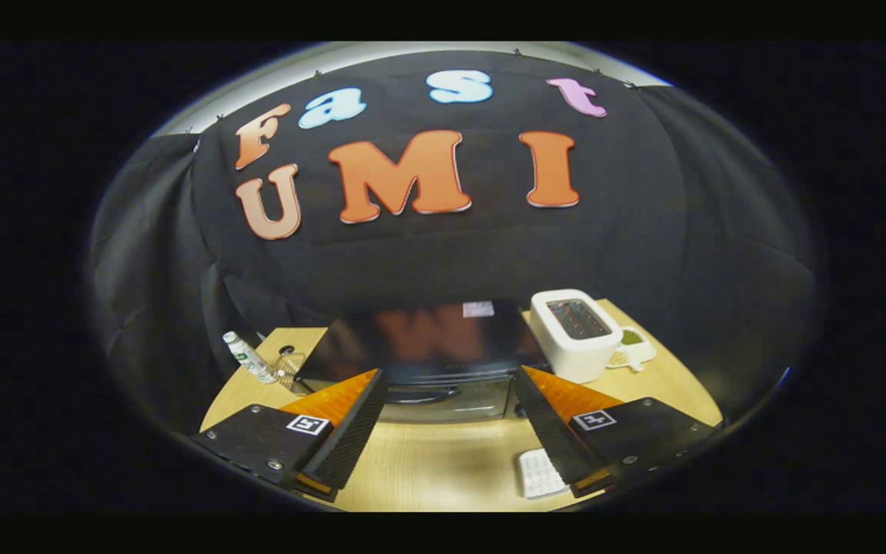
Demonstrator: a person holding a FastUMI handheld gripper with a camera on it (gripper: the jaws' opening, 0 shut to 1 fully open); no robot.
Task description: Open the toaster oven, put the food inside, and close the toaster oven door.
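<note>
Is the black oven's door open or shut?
Shut. The oven door stands upright with its handle flush, beyond the gripper, whose open jaws hold nothing.

Toaster oven [428, 362] sits mid-table [443, 462], back to the booth wall, door shut, just ahead of the gripper [449, 381] w/ fingers spread wide, nothing btwn them. Right of oven, touching or nearly so: pop-up toaster [575, 332]; small dish [634, 348] behind-right of it. Left of oven: bottle [248, 357] (tilted), small clear item [289, 363] beside it. Keypad-like object [540, 472] on table near the right finger.
</note>
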